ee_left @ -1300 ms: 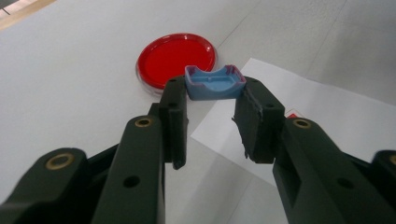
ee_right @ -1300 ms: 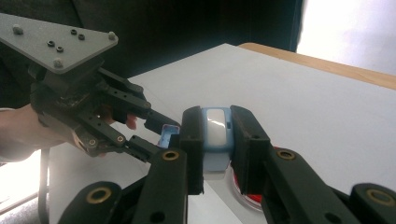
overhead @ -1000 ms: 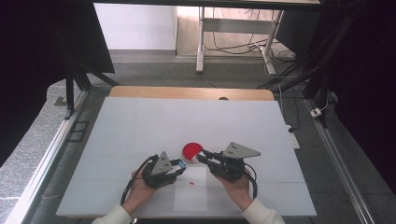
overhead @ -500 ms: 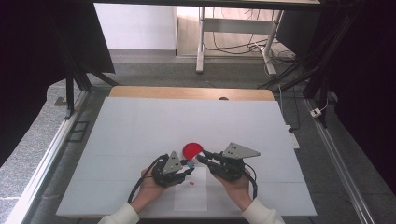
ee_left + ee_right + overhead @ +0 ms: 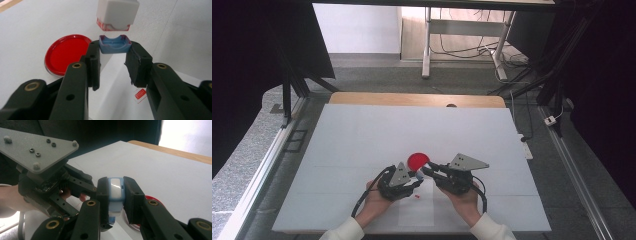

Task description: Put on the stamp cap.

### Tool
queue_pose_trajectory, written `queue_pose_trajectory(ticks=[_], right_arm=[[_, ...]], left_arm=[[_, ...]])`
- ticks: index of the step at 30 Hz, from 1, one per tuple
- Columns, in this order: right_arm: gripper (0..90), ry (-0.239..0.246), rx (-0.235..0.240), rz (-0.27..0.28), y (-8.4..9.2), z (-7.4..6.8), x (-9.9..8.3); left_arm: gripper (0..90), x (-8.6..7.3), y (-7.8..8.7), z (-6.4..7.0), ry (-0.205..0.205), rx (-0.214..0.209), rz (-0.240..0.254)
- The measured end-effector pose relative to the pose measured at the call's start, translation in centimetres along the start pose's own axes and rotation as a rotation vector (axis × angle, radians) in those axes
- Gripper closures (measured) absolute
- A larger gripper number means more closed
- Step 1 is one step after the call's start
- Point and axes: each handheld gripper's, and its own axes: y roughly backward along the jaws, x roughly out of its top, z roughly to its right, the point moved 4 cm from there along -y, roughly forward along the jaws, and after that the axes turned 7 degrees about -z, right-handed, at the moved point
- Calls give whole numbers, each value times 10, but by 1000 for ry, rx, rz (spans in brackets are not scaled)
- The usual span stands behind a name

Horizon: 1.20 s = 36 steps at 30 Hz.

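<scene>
Both forearms come in from the near edge of the table, white sleeves at the wrists, angled inward so the two tools meet tip to tip at the middle. The left hand [image 5: 377,200] cups the left gripper [image 5: 417,176] from below, its jaws pointing right and a little away, closed on a small blue piece [image 5: 114,44] pinched at the fingertips. The right hand [image 5: 464,200] carries the right gripper [image 5: 426,169], aimed left, jaws clamped on a blue-and-white block [image 5: 115,192].
</scene>
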Motion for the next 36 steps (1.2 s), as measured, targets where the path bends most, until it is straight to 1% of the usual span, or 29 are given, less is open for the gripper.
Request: queue_pose_trajectory(ticks=[7,12,20,36], right_arm=[[751,-13,0,-10,-2,-1,-2],[751,-13,0,-13,-2,-2,-2],[751,-15,-16,-16,-3,-2,-3],[750,-39,-28,-17,-3,-4,-4]], left_arm=[[645,0,1,1,-2,-1,3],[646,0,1,1,-5,3,7],[645,0,1,2,-5,4,8],[646,1,1,3,-13,32,23]])
